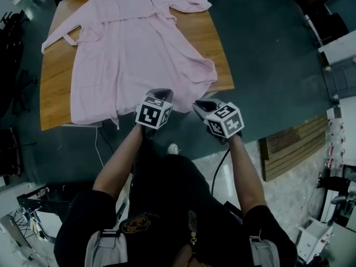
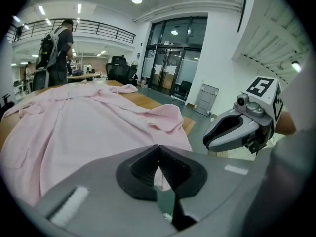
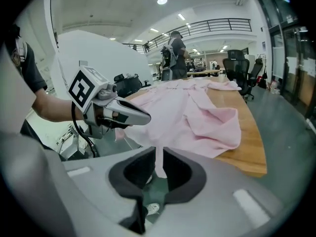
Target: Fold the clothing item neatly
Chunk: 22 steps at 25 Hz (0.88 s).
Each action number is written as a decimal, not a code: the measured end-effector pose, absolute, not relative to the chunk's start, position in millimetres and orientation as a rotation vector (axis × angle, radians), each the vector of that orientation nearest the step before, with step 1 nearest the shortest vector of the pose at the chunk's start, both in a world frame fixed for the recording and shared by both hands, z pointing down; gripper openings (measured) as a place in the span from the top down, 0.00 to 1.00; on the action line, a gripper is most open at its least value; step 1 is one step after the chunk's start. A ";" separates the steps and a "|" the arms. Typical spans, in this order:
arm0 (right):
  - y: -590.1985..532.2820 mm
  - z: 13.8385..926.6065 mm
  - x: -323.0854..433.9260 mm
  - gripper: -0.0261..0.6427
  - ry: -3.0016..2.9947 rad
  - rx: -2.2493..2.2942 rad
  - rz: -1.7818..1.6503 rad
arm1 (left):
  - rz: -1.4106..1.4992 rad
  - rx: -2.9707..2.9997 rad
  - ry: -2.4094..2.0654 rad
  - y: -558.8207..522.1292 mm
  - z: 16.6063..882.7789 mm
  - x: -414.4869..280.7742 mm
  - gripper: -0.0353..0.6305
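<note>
A pink robe [image 1: 133, 54] lies spread flat on a wooden table [image 1: 55, 88], with its hem hanging over the near edge. My left gripper [image 1: 161, 93] is at that hem, just left of the middle. In the left gripper view its jaws [image 2: 158, 146] meet at the tips, with pink cloth [image 2: 74, 127] right behind them. My right gripper [image 1: 199, 104] hangs just off the table edge, beside the left one. Its jaws [image 3: 159, 152] stand slightly apart, and a narrow strip of the robe [image 3: 187, 112] shows in the gap.
The table's near right corner [image 3: 252, 142] is bare wood. Dark floor surrounds the table, and wooden boards [image 1: 292, 146] lie on it at the right. A person with a backpack [image 2: 57, 53] stands beyond the table's far end, near office chairs [image 3: 239, 63].
</note>
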State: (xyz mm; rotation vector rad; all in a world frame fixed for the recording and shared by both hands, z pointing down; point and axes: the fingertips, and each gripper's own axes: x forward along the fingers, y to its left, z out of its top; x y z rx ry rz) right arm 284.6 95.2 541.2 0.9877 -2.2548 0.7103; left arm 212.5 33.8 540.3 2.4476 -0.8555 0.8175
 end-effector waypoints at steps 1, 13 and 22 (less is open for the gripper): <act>90.5 538.5 286.0 0.91 -2.255 1.006 0.706 | 0.828 2.484 -0.850 25.7 537.8 217.5 0.94; 61.3 530.2 300.3 0.91 -2.224 1.281 0.809 | 1.145 2.778 -0.470 -36.6 548.4 290.7 0.74; 61.8 543.0 305.7 0.91 -2.136 1.500 0.944 | 1.437 2.847 -0.033 -32.9 577.3 310.1 0.65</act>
